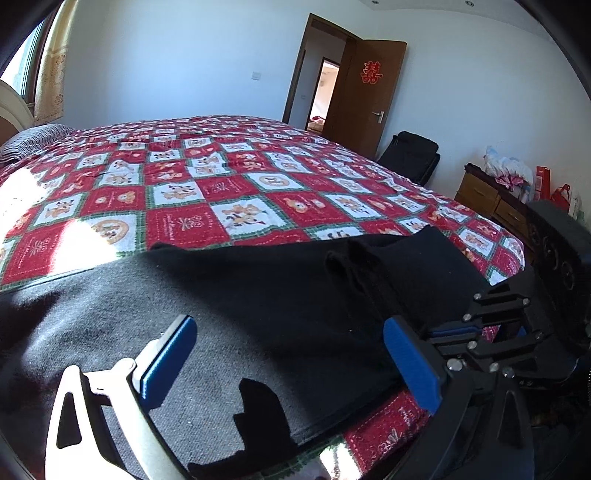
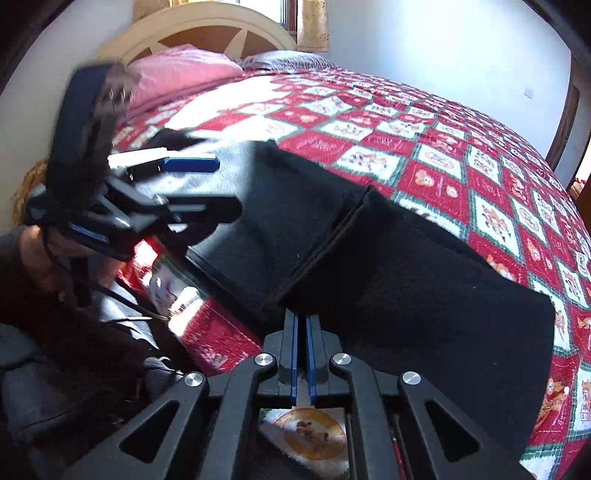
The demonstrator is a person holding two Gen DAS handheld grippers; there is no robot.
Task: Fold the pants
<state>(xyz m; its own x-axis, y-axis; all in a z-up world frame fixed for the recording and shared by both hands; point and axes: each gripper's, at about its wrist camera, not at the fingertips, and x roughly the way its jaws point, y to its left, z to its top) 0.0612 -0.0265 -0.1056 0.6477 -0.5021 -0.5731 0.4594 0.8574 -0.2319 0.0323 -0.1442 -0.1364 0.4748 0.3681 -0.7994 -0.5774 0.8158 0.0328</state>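
- The black pants lie flat along the near edge of the bed, on the red, white and green checkered bedspread.
- One part of the pants is folded over another — a thick doubled edge runs across the cloth in the right wrist view.
- The left gripper hangs over the sunlit part of the pants with its jaws spread wide; nothing sits between the blue pads.
- In the right wrist view the same left gripper shows side-on at the left, a hand around its handle.
- The right gripper has its two blue pads nearly together, only a thin slit between them, at the near hem of the pants — whether cloth is pinched in that slit, I cannot tell.
- The right gripper also shows in the left wrist view, at the right, low against the pants' edge.
- At the head of the bed lie a pink pillow and a cream headboard.
- Across the room, a brown door stands open, with a wooden dresser along the wall.
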